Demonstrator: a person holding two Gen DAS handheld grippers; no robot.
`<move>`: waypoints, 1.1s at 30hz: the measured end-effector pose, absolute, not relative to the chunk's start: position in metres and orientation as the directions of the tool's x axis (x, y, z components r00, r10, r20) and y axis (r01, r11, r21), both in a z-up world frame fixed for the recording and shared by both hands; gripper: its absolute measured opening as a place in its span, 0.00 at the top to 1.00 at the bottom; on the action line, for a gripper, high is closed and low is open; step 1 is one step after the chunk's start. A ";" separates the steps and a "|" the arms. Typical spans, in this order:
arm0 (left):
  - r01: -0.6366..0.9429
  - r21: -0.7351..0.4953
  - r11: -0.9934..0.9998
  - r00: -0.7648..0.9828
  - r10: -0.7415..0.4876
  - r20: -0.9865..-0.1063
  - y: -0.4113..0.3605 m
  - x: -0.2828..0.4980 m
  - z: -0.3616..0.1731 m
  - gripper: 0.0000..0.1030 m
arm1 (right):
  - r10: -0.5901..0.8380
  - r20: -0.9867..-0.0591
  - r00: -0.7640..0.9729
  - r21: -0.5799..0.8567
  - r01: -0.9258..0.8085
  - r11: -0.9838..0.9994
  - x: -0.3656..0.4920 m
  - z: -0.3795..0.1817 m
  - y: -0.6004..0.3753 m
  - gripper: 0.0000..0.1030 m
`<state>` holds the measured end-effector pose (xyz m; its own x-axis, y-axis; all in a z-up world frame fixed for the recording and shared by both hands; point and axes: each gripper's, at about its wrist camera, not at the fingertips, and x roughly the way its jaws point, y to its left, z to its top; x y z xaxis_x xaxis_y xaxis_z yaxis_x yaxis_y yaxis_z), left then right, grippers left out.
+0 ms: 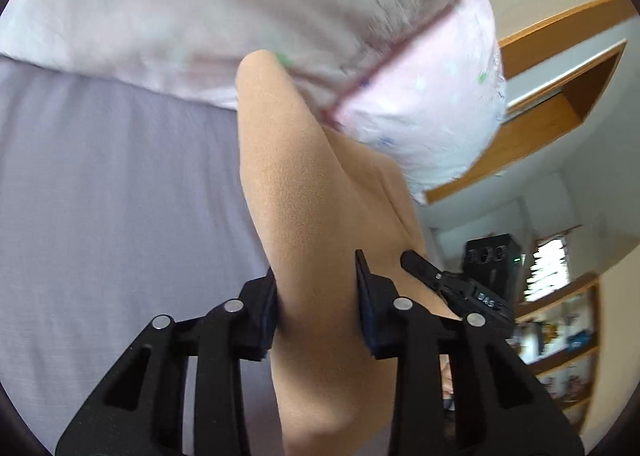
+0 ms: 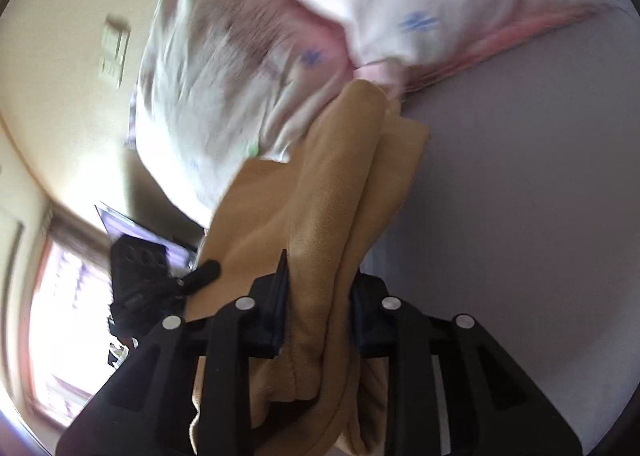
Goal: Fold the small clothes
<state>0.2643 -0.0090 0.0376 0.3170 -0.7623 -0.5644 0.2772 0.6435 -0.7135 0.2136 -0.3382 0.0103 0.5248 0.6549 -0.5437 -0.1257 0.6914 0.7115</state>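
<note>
A tan fleece garment [image 1: 304,215] hangs lifted between both grippers. My left gripper [image 1: 318,288] is shut on one part of it, the cloth pinched between the pads. My right gripper [image 2: 320,288] is shut on another bunched part of the tan garment [image 2: 320,195]. The right gripper's tip [image 1: 420,262] shows beside the cloth in the left wrist view, and the left gripper's tip [image 2: 204,270] shows in the right wrist view. Both grippers hold it above a lavender bed sheet [image 1: 100,195].
A pale pink floral garment or pillow [image 1: 280,15] lies on the sheet behind the tan cloth; it also shows in the right wrist view [image 2: 400,7]. Wooden door frames [image 1: 560,95], shelves [image 1: 568,356] and a window [image 2: 68,316] are in the background.
</note>
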 end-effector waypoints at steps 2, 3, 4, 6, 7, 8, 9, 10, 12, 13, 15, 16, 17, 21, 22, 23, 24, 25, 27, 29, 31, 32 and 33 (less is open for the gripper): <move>0.251 -0.632 0.733 0.357 -0.677 -0.643 0.003 0.260 0.036 0.63 | 0.571 -0.651 0.501 0.618 -0.087 0.781 0.219 0.004 -0.322 0.65; 0.243 -0.607 0.756 0.369 -0.651 -0.663 0.011 0.254 0.037 0.63 | 0.543 -0.657 0.523 0.599 -0.075 0.797 0.214 0.007 -0.323 0.58; 0.257 -0.610 0.750 0.383 -0.658 -0.648 0.018 0.245 0.041 0.63 | 0.524 -0.640 0.562 0.594 -0.072 0.801 0.205 0.015 -0.328 0.56; 0.326 -0.598 0.732 0.422 -0.679 -0.601 0.026 0.219 0.057 0.53 | 0.534 -0.537 0.653 0.618 -0.127 0.776 0.174 0.042 -0.339 0.48; 0.365 -0.587 0.723 0.436 -0.690 -0.578 0.025 0.205 0.065 0.41 | 0.581 -0.481 0.657 0.650 -0.177 0.739 0.162 0.052 -0.338 0.42; 0.424 -0.571 0.703 0.440 -0.711 -0.548 0.020 0.187 0.075 0.33 | 0.646 -0.428 0.632 0.683 -0.243 0.689 0.148 0.062 -0.331 0.35; 0.461 -0.557 0.690 0.435 -0.723 -0.536 0.013 0.177 0.080 0.32 | 0.689 -0.402 0.603 0.698 -0.285 0.657 0.139 0.066 -0.321 0.34; 0.496 -0.541 0.679 0.424 -0.733 -0.532 0.005 0.167 0.083 0.32 | 0.726 -0.383 0.571 0.711 -0.320 0.626 0.132 0.069 -0.310 0.33; 0.551 -0.505 0.664 0.394 -0.741 -0.544 -0.015 0.150 0.084 0.29 | 0.794 -0.341 0.503 0.746 -0.369 0.554 0.120 0.069 -0.291 0.25; 0.571 -0.481 0.665 0.383 -0.734 -0.561 -0.024 0.143 0.082 0.29 | 0.812 -0.331 0.482 0.764 -0.368 0.530 0.117 0.066 -0.288 0.23; 0.596 -0.429 0.678 0.372 -0.707 -0.601 -0.044 0.139 0.074 0.28 | 0.809 -0.367 0.458 0.788 -0.309 0.532 0.125 0.050 -0.278 0.23; 0.591 -0.393 0.704 0.366 -0.669 -0.647 -0.054 0.140 0.064 0.28 | 0.783 -0.410 0.467 0.779 -0.268 0.567 0.134 0.045 -0.278 0.23; 0.584 -0.368 0.724 0.357 -0.635 -0.685 -0.060 0.141 0.055 0.28 | 0.736 -0.470 0.488 0.756 -0.208 0.621 0.138 0.036 -0.282 0.23; 0.572 -0.315 0.757 0.341 -0.569 -0.748 -0.058 0.137 0.031 0.29 | 0.678 -0.522 0.517 0.754 -0.092 0.650 0.142 0.014 -0.306 0.37; 0.570 -0.322 0.756 0.341 -0.574 -0.744 -0.051 0.134 0.031 0.29 | 0.677 -0.524 0.517 0.750 -0.096 0.654 0.135 0.016 -0.308 0.37; 0.568 -0.335 0.752 0.340 -0.585 -0.737 -0.044 0.131 0.033 0.29 | 0.656 -0.538 0.529 0.722 -0.112 0.682 0.128 0.022 -0.305 0.35; 0.564 -0.355 0.745 0.340 -0.602 -0.723 -0.037 0.127 0.036 0.28 | 0.639 -0.541 0.548 0.697 -0.133 0.704 0.120 0.029 -0.303 0.27; 0.560 -0.372 0.740 0.346 -0.617 -0.707 -0.030 0.122 0.041 0.28 | 0.625 -0.532 0.570 0.676 -0.158 0.720 0.112 0.036 -0.300 0.23; 0.537 -0.380 0.753 0.384 -0.619 -0.685 -0.015 0.107 0.048 0.18 | 0.571 -0.518 0.637 0.600 -0.205 0.773 0.088 0.051 -0.297 0.11; 0.498 -0.363 0.788 0.441 -0.590 -0.676 -0.005 0.095 0.052 0.04 | 0.453 -0.539 0.710 0.472 -0.190 0.861 0.078 0.060 -0.284 0.02; 0.437 -0.333 0.836 0.484 -0.530 -0.696 0.002 0.087 0.050 0.01 | 0.283 -0.595 0.753 0.311 -0.110 0.944 0.068 0.058 -0.277 0.02; 0.390 -0.297 0.872 0.499 -0.471 -0.727 0.003 0.085 0.045 0.01 | 0.210 -0.621 0.755 0.247 -0.066 0.967 0.066 0.056 -0.272 0.02; 0.358 -0.262 0.896 0.508 -0.423 -0.751 0.003 0.086 0.043 0.01 | 0.126 -0.654 0.746 0.171 -0.017 0.985 0.064 0.052 -0.266 0.02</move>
<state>0.0862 0.0025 0.0430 0.5079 -0.4225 -0.7507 0.3578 0.8962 -0.2624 0.0644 -0.2656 0.0517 0.7456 0.1258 -0.6544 -0.0166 0.9852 0.1706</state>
